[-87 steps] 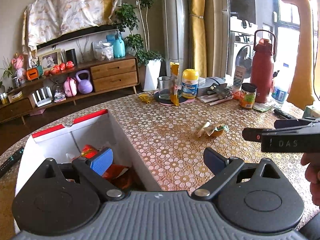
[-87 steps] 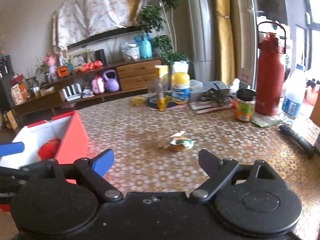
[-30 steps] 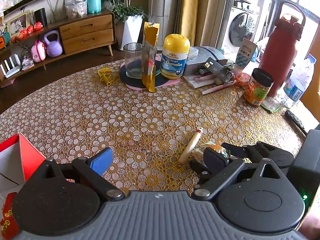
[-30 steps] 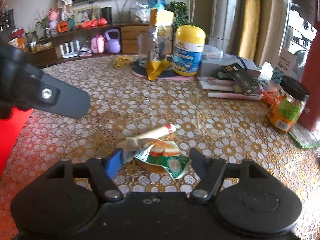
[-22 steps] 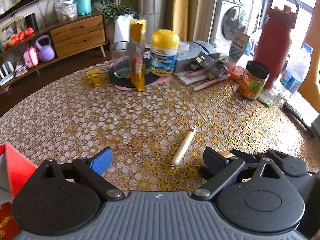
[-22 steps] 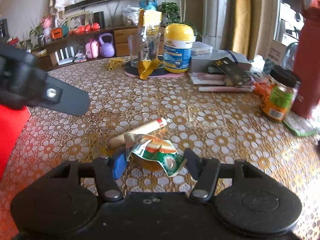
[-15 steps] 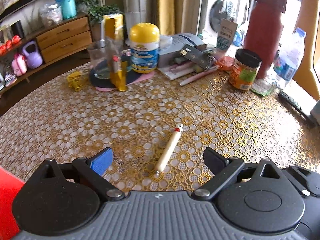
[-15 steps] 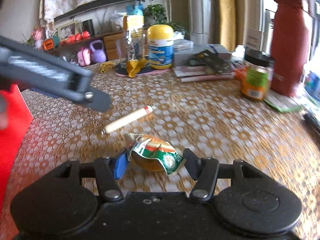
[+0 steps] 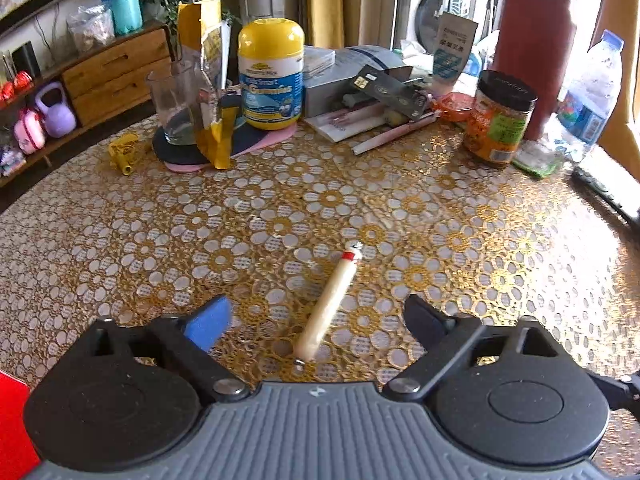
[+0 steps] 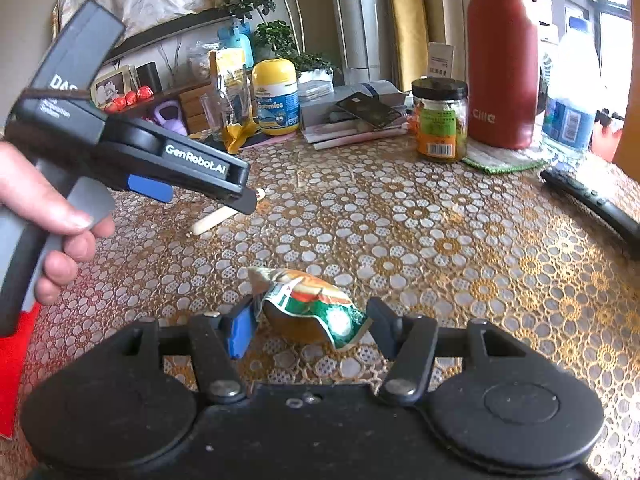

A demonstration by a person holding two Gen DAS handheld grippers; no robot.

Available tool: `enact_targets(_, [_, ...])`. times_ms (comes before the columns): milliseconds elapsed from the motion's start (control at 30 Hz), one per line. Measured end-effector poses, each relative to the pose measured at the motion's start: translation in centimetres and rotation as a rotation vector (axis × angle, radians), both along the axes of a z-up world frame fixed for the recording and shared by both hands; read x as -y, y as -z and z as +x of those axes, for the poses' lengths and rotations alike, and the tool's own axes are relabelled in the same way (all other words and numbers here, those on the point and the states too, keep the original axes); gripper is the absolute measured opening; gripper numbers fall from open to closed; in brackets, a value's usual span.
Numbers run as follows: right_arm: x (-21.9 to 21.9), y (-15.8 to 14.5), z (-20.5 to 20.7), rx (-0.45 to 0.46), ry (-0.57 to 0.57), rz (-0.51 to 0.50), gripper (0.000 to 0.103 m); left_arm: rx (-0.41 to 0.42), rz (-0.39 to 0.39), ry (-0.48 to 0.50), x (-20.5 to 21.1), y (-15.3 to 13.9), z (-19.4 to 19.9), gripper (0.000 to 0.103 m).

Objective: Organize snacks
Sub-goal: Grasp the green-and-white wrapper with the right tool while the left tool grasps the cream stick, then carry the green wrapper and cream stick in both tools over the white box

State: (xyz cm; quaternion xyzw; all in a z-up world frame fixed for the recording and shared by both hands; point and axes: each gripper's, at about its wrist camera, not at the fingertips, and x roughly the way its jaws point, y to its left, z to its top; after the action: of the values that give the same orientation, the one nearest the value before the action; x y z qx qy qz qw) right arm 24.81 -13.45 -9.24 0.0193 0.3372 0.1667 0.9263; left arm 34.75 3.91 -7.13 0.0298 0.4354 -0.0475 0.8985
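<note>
A cream sausage stick (image 9: 329,303) with a red band lies on the gold flowered tablecloth, between the wide-open jaws of my left gripper (image 9: 316,320); the fingers stand apart from it. It also shows in the right wrist view (image 10: 216,216), partly behind the left gripper's body. My right gripper (image 10: 314,326) is shut on a crinkled green and orange snack packet (image 10: 316,306) and holds it above the cloth.
At the back stand a yellow-lidded gummies jar (image 9: 271,74), a glass with a yellow pouch (image 9: 208,80), a dark-lidded jar (image 9: 500,120), a red flask (image 10: 502,68) and a water bottle (image 9: 590,92). A remote (image 10: 592,204) lies right. A red box edge (image 9: 12,424) shows at left.
My right gripper closed on the snack packet and lifted it away from the sausage stick. My left gripper left the box and moved over the table to straddle the stick.
</note>
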Motion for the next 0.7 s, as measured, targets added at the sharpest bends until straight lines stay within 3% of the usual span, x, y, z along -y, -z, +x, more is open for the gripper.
enact_targets(100, [0.28, 0.19, -0.09, 0.002, 0.004, 0.010, 0.059, -0.027, -0.012, -0.007, -0.13, 0.54, 0.31, 0.058])
enact_targets(233, [0.35, 0.22, -0.06, 0.004, 0.002, 0.012, 0.059, -0.017, -0.006, 0.006, 0.07, 0.73, 0.13, 0.053])
enact_targets(333, [0.33, 0.26, -0.15, 0.006, 0.003, 0.011, 0.060, -0.010, -0.013, 0.017, 0.30, 0.65, 0.05, 0.034])
enact_targets(433, [0.29, 0.27, -0.22, 0.008, 0.003, 0.010, 0.060, -0.004, -0.002, 0.030, 0.50, 0.67, 0.01, 0.029])
enact_targets(567, [0.32, 0.30, -0.24, 0.010, 0.001, 0.008, 0.061, -0.013, -0.011, 0.036, 0.55, 0.50, -0.08, 0.012])
enact_targets(700, [0.21, 0.30, -0.28, 0.014, 0.000, -0.001, 0.061, -0.016, -0.014, 0.038, 0.43, 0.44, -0.34, 0.011])
